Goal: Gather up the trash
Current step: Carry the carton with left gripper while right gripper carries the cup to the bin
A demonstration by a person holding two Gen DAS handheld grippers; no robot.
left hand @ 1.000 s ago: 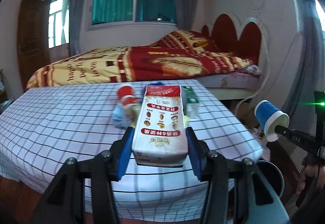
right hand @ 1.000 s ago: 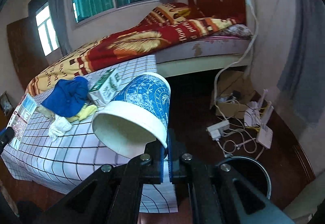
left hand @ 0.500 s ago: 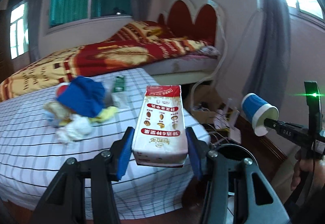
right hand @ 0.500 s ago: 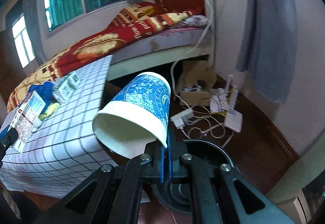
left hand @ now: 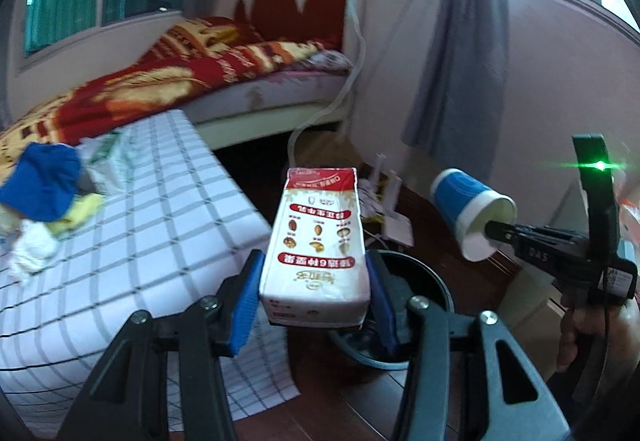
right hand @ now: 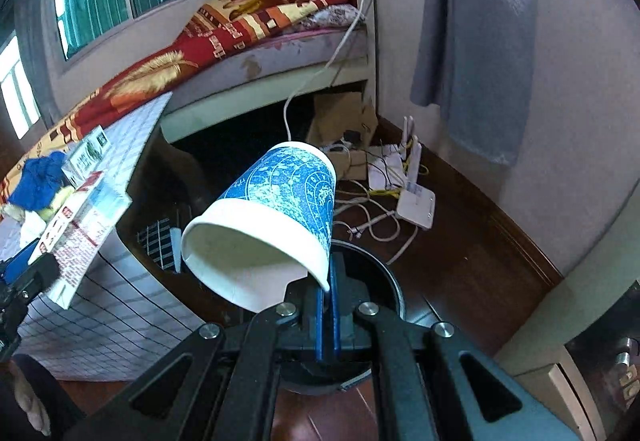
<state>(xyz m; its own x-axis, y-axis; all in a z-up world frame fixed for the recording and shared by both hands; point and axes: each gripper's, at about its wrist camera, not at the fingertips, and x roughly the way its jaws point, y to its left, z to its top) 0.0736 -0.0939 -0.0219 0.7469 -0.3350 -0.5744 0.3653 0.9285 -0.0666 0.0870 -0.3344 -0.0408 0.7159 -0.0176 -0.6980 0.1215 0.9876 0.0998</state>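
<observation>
Currently carton [left hand: 318, 241] is clamped in left hand-held gripper [left hand: 316, 291], cup [right hand: 272, 217] rim pinched by right hand-held gripper [right hand: 328, 305], both over bin [left hand: 430, 285]; nothing dropped; more trash [left hand: 44, 197] left at counter [left hand: 160, 241] edge.

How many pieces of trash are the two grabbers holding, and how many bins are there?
Cartons: 1, the milk carton in the left gripper.
Cups: 1, the blue paper cup in the right gripper.
Bins: 1, the dark trash bin.
Total: 3.
</observation>
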